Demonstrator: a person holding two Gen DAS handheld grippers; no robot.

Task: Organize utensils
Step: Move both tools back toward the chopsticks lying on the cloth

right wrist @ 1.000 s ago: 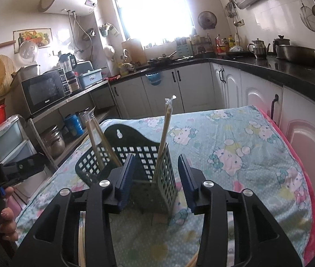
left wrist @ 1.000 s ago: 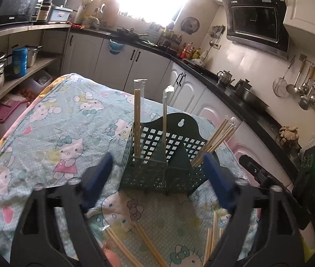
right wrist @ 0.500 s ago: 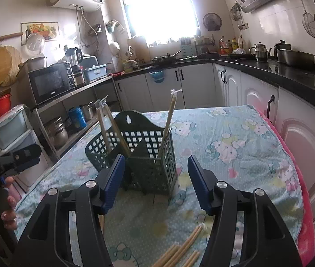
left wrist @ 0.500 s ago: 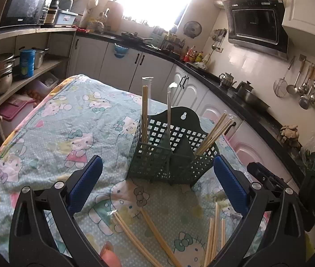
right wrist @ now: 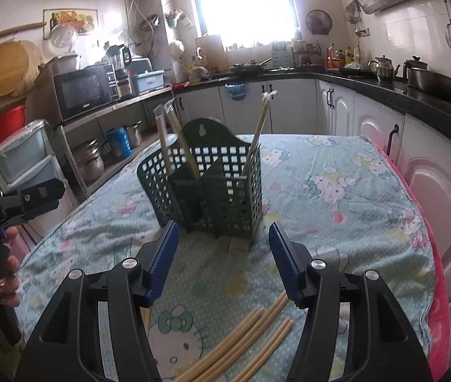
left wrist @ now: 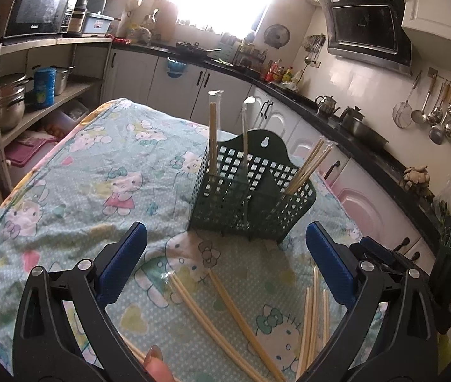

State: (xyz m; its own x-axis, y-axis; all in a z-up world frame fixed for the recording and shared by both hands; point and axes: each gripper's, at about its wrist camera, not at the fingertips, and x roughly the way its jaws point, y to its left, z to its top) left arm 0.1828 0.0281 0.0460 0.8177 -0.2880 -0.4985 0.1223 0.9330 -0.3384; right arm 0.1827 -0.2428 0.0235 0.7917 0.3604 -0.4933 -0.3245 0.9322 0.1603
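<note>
With my left gripper [left wrist: 224, 265] and right gripper [right wrist: 222, 261] both spread and empty, I judge the next step is picking loose pale wooden chopsticks [right wrist: 241, 340] near me for the dark green lattice plastic holder [right wrist: 206, 184].

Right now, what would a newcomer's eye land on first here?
The dark green basket mid-table, on the cartoon-cat cloth, with wrapped chopsticks standing in it. Then the loose chopsticks lying on the cloth just ahead of both grippers, whose jaws are open and empty.
</note>
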